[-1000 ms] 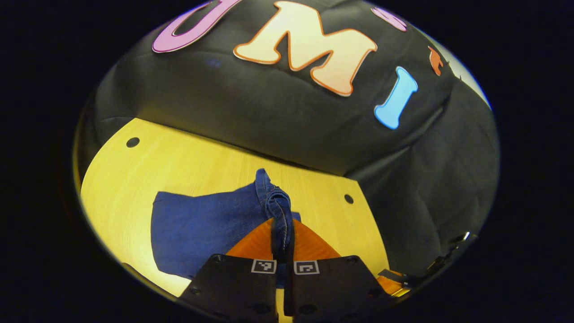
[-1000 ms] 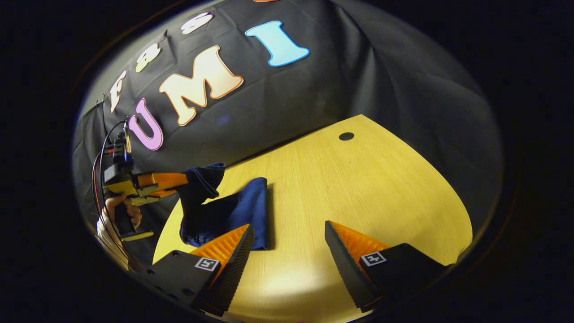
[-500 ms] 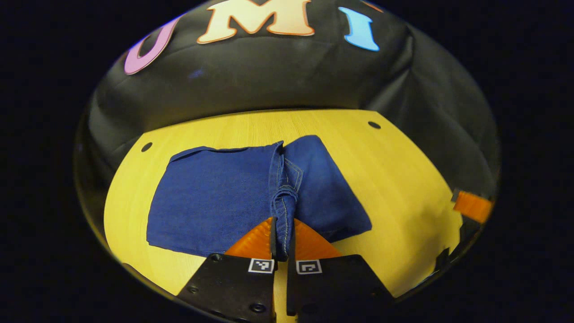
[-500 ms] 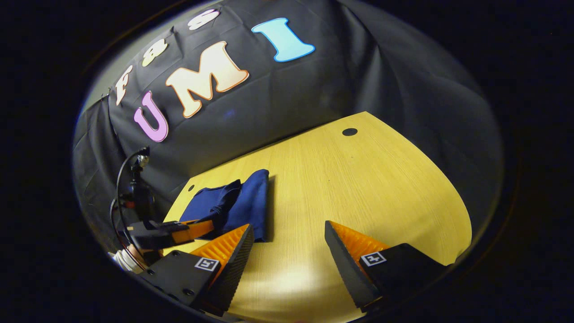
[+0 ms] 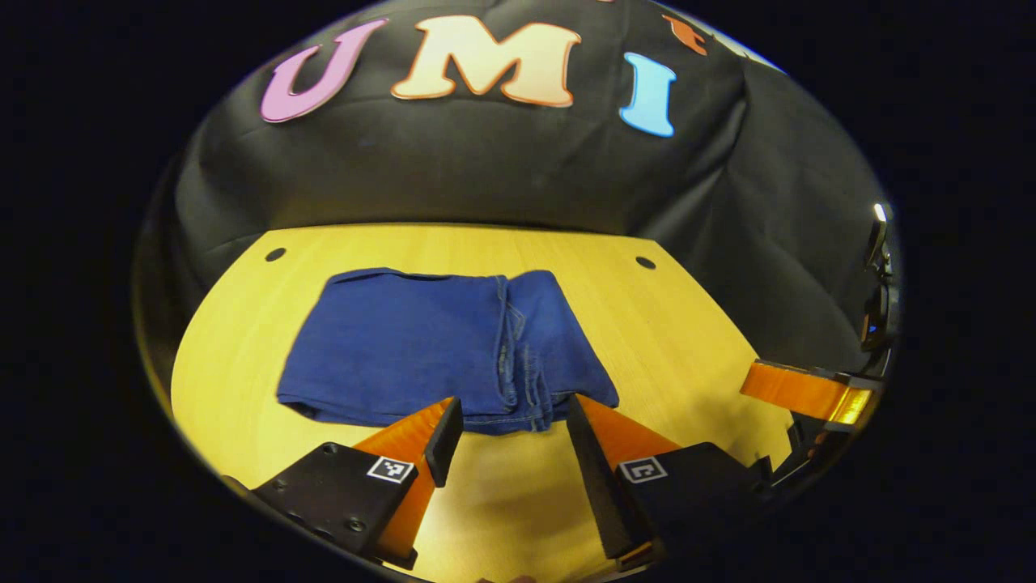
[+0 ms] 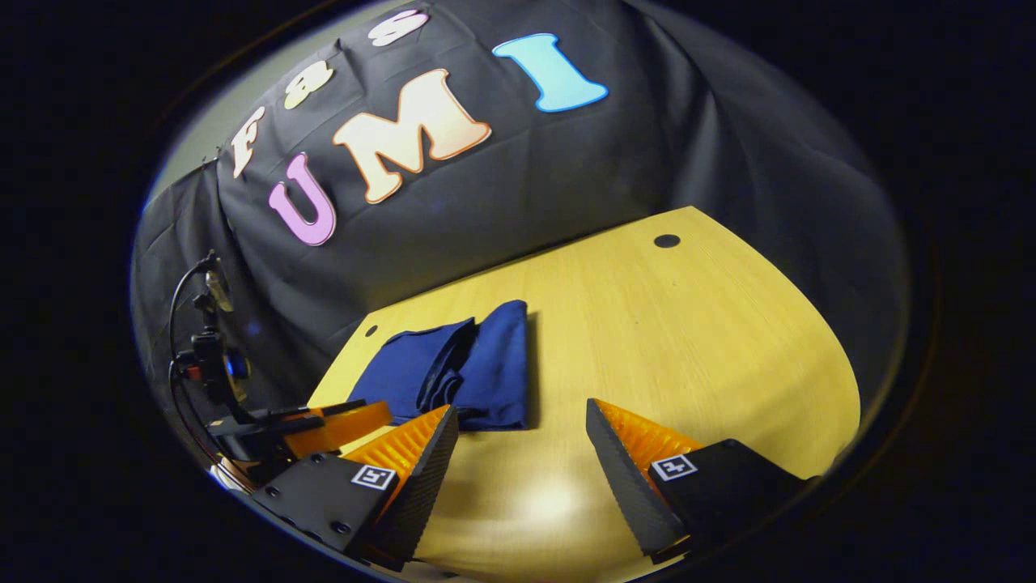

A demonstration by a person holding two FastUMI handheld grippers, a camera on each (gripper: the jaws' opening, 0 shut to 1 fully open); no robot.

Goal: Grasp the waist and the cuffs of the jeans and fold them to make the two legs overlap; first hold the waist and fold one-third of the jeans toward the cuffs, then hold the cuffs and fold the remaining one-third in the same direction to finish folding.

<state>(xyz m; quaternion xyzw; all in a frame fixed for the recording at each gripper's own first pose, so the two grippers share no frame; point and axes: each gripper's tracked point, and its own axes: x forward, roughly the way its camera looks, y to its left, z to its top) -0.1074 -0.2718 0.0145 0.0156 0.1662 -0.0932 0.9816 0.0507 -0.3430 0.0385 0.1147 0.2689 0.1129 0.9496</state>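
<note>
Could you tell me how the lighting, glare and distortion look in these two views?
Left gripper view: sharp, fisheye bends the table edge; folded jeans evenly lit. Right gripper view: a bright glare patch on the table between the open fingers of the right gripper, and the jeans cast a dark shadow along one side.

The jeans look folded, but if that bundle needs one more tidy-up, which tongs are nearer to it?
Probably the left tongs: they stand open right at the near edge of the jeans. The right tongs, also open, sit off to the side over the table.
</note>
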